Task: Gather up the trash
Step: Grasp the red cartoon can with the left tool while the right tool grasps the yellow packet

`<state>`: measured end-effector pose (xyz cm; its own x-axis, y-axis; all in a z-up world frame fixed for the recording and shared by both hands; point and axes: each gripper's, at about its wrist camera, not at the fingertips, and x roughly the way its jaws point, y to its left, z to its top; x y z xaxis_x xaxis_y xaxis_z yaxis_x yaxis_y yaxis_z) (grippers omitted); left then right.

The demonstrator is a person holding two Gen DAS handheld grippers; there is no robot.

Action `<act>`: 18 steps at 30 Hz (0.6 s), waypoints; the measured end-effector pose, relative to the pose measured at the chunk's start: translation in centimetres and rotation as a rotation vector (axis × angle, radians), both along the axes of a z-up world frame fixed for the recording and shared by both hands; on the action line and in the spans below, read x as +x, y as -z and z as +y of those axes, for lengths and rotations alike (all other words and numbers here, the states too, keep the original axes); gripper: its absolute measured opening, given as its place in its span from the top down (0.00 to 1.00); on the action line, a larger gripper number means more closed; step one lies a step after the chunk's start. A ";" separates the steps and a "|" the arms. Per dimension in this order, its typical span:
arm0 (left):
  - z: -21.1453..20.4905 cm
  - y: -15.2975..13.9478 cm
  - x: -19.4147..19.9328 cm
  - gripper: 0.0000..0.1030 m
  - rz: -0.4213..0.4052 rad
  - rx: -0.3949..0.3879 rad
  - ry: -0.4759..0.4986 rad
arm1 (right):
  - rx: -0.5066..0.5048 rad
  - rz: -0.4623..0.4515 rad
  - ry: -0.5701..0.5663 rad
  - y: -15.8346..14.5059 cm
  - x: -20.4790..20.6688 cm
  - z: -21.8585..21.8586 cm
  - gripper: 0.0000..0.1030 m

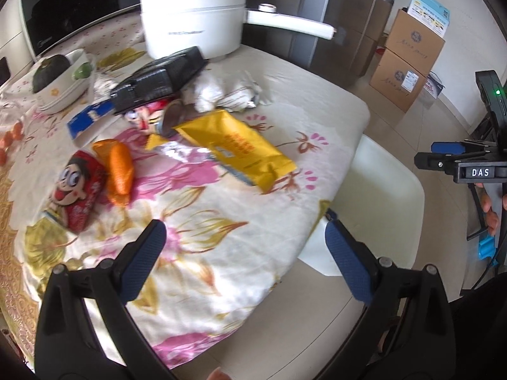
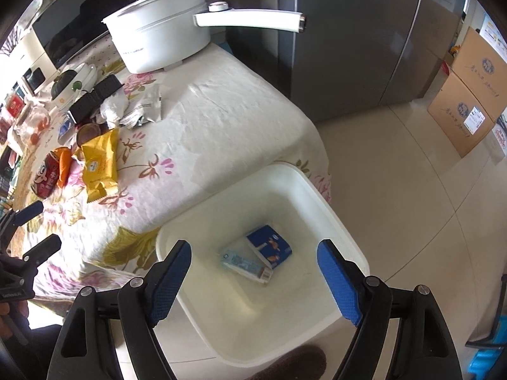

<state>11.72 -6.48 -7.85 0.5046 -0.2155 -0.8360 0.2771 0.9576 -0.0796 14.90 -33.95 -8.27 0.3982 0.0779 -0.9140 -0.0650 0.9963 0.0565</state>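
Observation:
Trash lies on the floral tablecloth (image 1: 221,221): a yellow wrapper (image 1: 240,145) (image 2: 99,161), an orange packet (image 1: 118,171), a red cartoon packet (image 1: 77,190) (image 2: 46,177), a black packet (image 1: 158,79), crumpled white tissue (image 1: 209,91) and a blue-white carton (image 1: 88,120). My left gripper (image 1: 245,237) is open and empty above the table's near edge. My right gripper (image 2: 255,258) is open and empty above the white bin (image 2: 317,196), which holds a blue carton (image 2: 269,247) and a pale packet (image 2: 245,264).
A white pot (image 1: 193,15) with a long handle stands at the table's back. A bowl (image 1: 66,79) holding dark and green items sits at the left. Cardboard boxes (image 1: 408,60) stand on the tiled floor. A grey fridge (image 2: 348,38) stands behind the table.

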 end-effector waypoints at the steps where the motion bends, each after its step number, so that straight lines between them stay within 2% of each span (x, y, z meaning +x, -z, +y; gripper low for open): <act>1: 0.6 0.0 0.0 0.03 0.002 0.005 -0.011 | 0.003 -0.005 -0.008 -0.2 0.1 0.6 0.19; 5: 3.3 -0.4 0.2 0.03 0.007 0.019 -0.064 | -0.001 -0.029 -0.041 -1.0 0.7 2.9 0.19; 12: 8.3 -1.2 1.5 0.03 0.023 -0.005 -0.158 | 0.020 -0.048 -0.081 -1.6 1.7 6.8 0.19; 18: 13.1 -0.6 3.7 0.03 0.048 -0.013 -0.237 | 0.018 -0.053 -0.106 -1.4 2.9 9.9 0.18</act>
